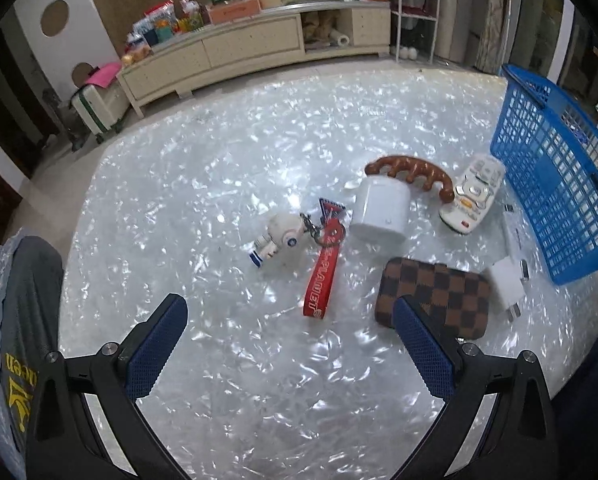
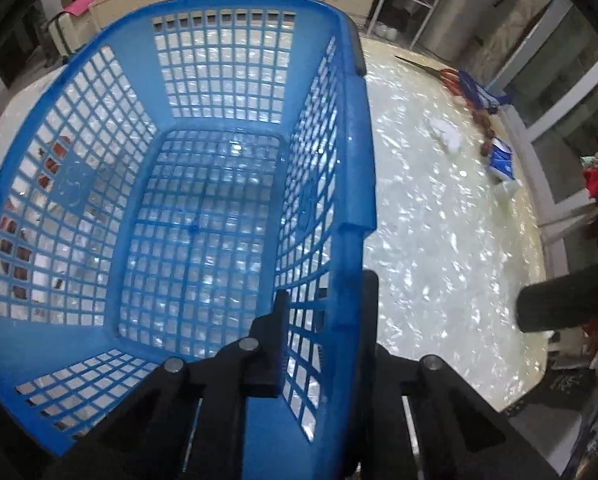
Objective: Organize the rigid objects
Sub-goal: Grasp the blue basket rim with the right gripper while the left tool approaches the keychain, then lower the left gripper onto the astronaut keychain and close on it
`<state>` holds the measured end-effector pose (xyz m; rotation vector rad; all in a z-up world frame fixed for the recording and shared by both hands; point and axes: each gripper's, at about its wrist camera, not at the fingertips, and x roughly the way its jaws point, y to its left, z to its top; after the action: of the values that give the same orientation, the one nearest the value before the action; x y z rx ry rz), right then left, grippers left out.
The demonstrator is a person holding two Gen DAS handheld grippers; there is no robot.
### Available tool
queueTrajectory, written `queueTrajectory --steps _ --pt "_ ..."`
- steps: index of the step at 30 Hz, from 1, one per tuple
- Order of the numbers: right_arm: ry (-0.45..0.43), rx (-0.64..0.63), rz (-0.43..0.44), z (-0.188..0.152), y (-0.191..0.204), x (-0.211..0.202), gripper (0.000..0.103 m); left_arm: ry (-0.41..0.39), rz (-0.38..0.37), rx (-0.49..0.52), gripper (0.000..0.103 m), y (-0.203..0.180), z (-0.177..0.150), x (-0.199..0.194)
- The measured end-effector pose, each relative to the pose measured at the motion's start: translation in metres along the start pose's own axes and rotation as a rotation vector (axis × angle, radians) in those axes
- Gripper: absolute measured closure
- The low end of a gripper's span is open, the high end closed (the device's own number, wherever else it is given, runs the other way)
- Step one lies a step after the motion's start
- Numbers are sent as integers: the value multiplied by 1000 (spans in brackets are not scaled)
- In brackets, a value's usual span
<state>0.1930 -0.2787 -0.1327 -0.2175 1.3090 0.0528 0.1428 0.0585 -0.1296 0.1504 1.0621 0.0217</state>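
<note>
the blue basket is moulded lattice plastic: light, stiff enough to keep its shape, a little springy at the walls, and empty, so it should slide easily on the glossy table. the solid top rim is the sensible place to hold it, since the grid below would flex and the bars are thin. the right tool is pressed together on exactly that, one finger inside the basket and the other outside, pinching the near right-hand wall just under the rim, pointing steeply down.

the left tool is spread wide with nothing between its fingers, angled down at the table. ahead of it lie a red strap keychain with a small astronaut figure, and beyond them a white case; by its right finger is a checkered brown pouch. further right are a wooden massager, a remote control and a white charger, beside the basket's wall. all look hard and light; the keychain's strap is the floppy exception.
</note>
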Motion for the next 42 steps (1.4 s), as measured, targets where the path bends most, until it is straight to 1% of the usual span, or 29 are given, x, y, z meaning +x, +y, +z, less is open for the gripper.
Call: queueTrajectory --steps 2,9,15,18,20,25,27,30,34,37,40,42 --pt "-6 -5 25 0 -1 1 96 15 0 18 0 -2 1 5" --pt "-28 -77 35 -4 5 -1 98 58 -2 133 0 -11 11 27" --pt "-30 -68 41 -7 6 -3 98 84 -1 174 0 -6 24 48" --pt "-30 -68 38 -8 6 -3 98 109 -38 193 0 0 26 58" --pt "-29 -70 42 -8 6 -3 98 121 -60 231 0 4 28 66" --pt "-26 -62 54 -6 4 -2 98 114 -120 306 0 16 33 80" --pt "-23 -61 57 -5 4 -2 98 112 -159 360 0 18 36 86" --pt "-19 -57 58 -4 4 -1 98 86 -180 433 0 21 40 91" --pt "-5 -50 64 -1 3 1 98 77 -217 517 0 19 43 94" --pt "2 -52 68 0 2 2 98 83 -278 573 0 17 42 99" --pt "2 -44 70 0 2 3 98 103 -359 576 0 23 46 106" --pt "4 -39 69 0 2 3 98 100 -376 555 0 29 52 108"
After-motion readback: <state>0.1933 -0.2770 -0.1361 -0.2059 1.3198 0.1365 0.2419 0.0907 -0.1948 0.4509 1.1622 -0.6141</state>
